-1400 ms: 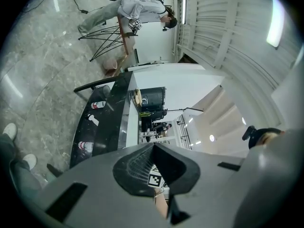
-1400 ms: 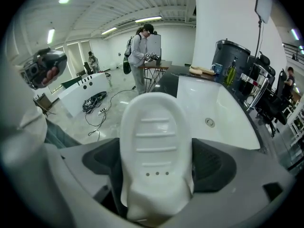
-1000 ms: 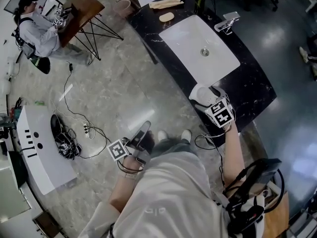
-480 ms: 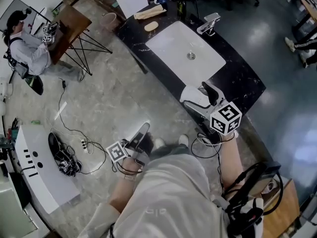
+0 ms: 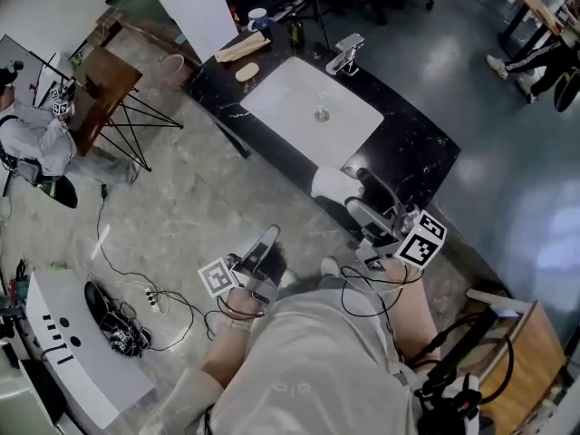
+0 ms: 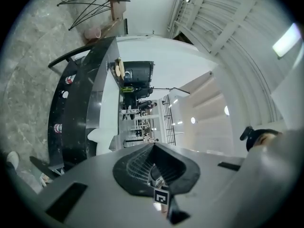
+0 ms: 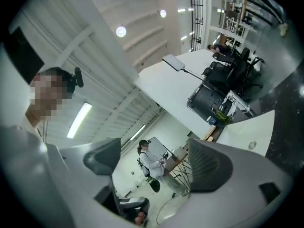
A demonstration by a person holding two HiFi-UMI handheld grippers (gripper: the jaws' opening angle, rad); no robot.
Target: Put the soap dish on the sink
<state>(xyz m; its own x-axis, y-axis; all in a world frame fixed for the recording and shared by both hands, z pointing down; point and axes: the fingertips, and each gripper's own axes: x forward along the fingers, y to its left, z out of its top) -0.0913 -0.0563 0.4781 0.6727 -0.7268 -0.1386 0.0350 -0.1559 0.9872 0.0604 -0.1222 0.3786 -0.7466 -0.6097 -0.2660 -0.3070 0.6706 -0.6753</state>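
The white soap dish [image 5: 332,185] sits on the near edge of the black counter [image 5: 412,148], right at the near corner of the white sink basin [image 5: 294,107]. The right gripper [image 5: 357,193] hangs just beside it on the right. Its jaws stand wide apart, and its own view shows only the room between them, nothing gripped. From above, I can't tell whether a finger touches the dish.

Over on the left, the left gripper [image 5: 267,239] is held low over the marble floor [image 5: 181,198], well apart from the counter. Its jaws are pressed together with nothing between them.

Up the counter, the faucet [image 5: 344,54] stands at the basin's far edge. A tan bar of soap [image 5: 245,71] lies near the far-left corner, a mug [image 5: 258,16] beyond it. Another person [image 5: 36,143] sits off to the left by a wooden table [image 5: 95,93].
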